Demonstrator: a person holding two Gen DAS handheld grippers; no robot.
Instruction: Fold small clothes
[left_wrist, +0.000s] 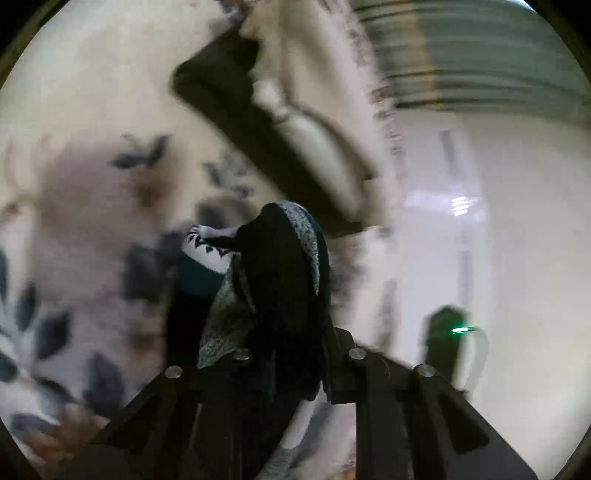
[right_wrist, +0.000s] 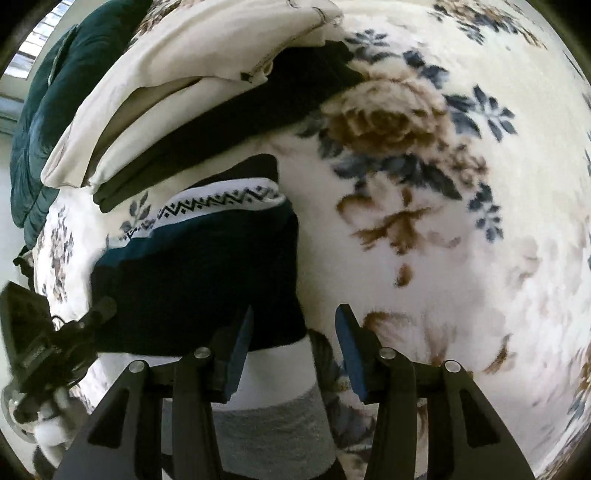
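Note:
A small garment, dark teal-black with a white zigzag-patterned band and a grey and white hem, lies on a cream floral blanket. My right gripper is open just above its near edge, with blue pads on each side of the white and grey part. My left gripper is shut on a bunched part of the same garment, black and speckled grey cloth, lifted off the blanket. The left gripper shows at the left edge of the right wrist view.
A cream pillow lies over a folded black cloth behind the garment; both also show in the left wrist view. A dark green quilt sits at the far left. A white floor lies beyond the blanket's edge.

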